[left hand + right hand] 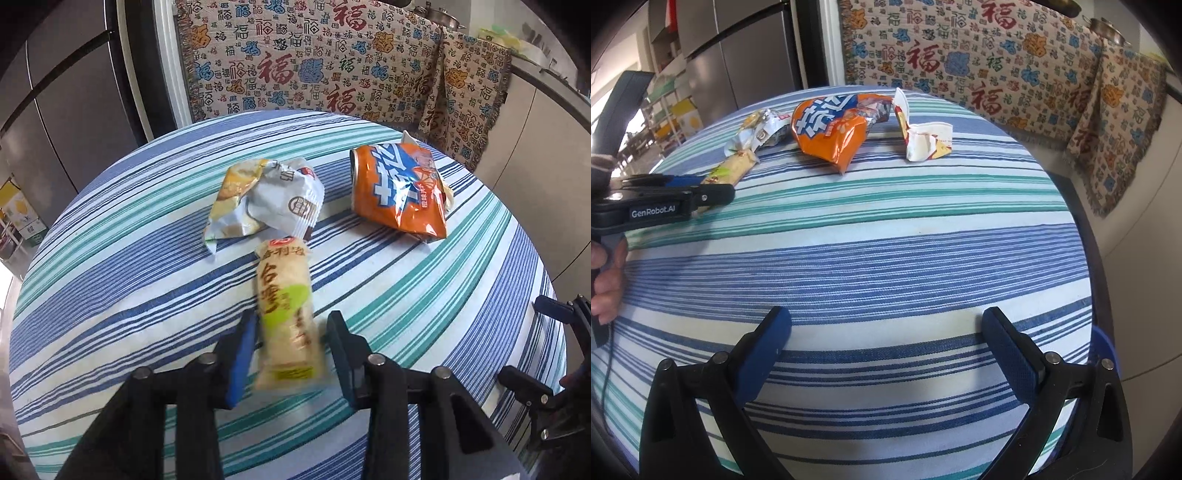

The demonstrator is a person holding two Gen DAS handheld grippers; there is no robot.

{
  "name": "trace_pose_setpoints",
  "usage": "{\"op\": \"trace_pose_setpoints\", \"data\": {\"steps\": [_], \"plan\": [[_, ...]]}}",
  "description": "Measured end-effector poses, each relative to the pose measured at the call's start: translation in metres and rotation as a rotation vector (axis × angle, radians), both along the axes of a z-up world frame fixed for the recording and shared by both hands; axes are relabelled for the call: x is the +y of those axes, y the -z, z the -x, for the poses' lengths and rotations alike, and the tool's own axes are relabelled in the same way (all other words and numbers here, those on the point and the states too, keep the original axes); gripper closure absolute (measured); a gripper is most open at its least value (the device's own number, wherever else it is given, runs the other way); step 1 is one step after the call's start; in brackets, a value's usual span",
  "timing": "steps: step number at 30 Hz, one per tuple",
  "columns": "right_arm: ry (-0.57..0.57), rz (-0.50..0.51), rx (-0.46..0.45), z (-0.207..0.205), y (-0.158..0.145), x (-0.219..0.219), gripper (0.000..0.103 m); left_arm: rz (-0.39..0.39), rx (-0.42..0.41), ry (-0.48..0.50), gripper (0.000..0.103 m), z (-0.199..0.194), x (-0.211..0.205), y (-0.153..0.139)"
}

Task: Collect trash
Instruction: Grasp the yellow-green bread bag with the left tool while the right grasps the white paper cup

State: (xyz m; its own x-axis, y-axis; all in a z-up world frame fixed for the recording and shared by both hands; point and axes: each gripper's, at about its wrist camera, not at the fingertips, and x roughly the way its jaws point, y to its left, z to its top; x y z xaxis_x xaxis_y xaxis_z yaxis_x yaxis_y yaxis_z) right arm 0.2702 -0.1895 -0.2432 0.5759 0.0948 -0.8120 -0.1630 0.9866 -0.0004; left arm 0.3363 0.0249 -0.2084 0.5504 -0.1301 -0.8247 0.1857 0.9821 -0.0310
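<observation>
A long cream and green snack wrapper (290, 314) lies on the striped table between the fingers of my left gripper (291, 325). The jaws stand on either side of it with small gaps, so it is not squeezed. A crumpled white and yellow wrapper (262, 197) and an orange chip bag (399, 192) lie beyond. In the right wrist view my right gripper (886, 325) is wide open and empty over the near table. The orange bag (831, 127), a torn white carton piece (925, 138), the long wrapper (733, 168) and the left gripper (701, 188) show there.
The round table (886, 258) has a blue, green and white striped cloth. A bench with a patterned red-character blanket (332, 62) runs behind it. A grey fridge (55, 92) stands to the left. My right gripper shows at the right edge of the left wrist view (554, 350).
</observation>
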Motion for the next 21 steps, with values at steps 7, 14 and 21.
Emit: {"op": "trace_pose_setpoints", "data": {"steps": [7,14,21], "plan": [[0.001,-0.028,-0.013,-0.001,-0.002,-0.005,0.002,0.041,0.005,-0.038,0.084,0.047,0.022,-0.006],[0.038,-0.010,-0.073,-0.059,-0.014,-0.028,0.010,0.055,-0.043,-0.046,0.066,0.063,0.031,0.000],[-0.055,0.079,-0.097,-0.127,-0.014,-0.002,0.025,0.107,-0.040,-0.038,0.060,0.055,0.036,0.000]]}}
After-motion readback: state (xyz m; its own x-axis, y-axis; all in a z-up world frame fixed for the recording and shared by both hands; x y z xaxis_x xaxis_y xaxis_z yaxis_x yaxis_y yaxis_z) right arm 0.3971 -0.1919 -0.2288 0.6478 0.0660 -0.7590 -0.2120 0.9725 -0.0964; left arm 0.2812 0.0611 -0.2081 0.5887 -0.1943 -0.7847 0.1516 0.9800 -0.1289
